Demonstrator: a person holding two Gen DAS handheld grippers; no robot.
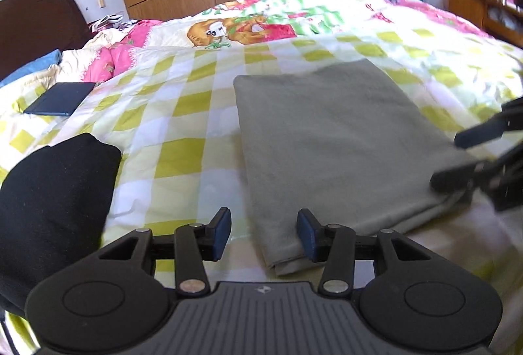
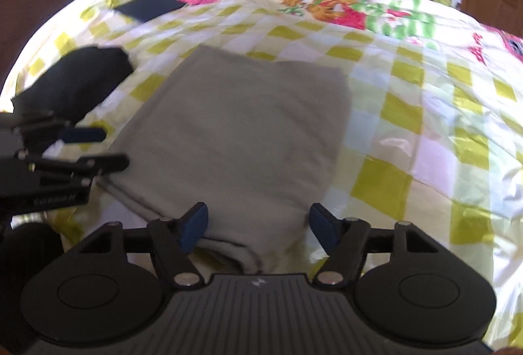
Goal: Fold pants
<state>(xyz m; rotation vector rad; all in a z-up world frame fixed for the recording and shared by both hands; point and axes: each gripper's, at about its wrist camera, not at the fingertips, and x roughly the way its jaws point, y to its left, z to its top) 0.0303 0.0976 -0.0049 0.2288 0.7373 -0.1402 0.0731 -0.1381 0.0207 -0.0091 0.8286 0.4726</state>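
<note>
Left tool [image 1: 264, 232]: released, pads apart over the near corner of the pants, gripping nothing.
Right tool [image 2: 258, 229]: released, straddling the other near corner, also gripping nothing.
Pants [image 1: 340, 142]: soft grey knit, folded into a flat layered rectangle on the bed [image 1: 183, 113].
Bed cover: glossy, yellow-checked, slightly crumpled.
Black garment [image 1: 52, 201]: soft bundle lying beside the pants.
Risk: loose near-edge layers may slip or splay if a pad snags them.

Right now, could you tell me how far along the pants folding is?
Looks nearly done: the grey pants lie as a flat layered rectangle on the checked bedspread. Both claws, left and right, are open, holding nothing. At most tidying the near edge remains.
</note>
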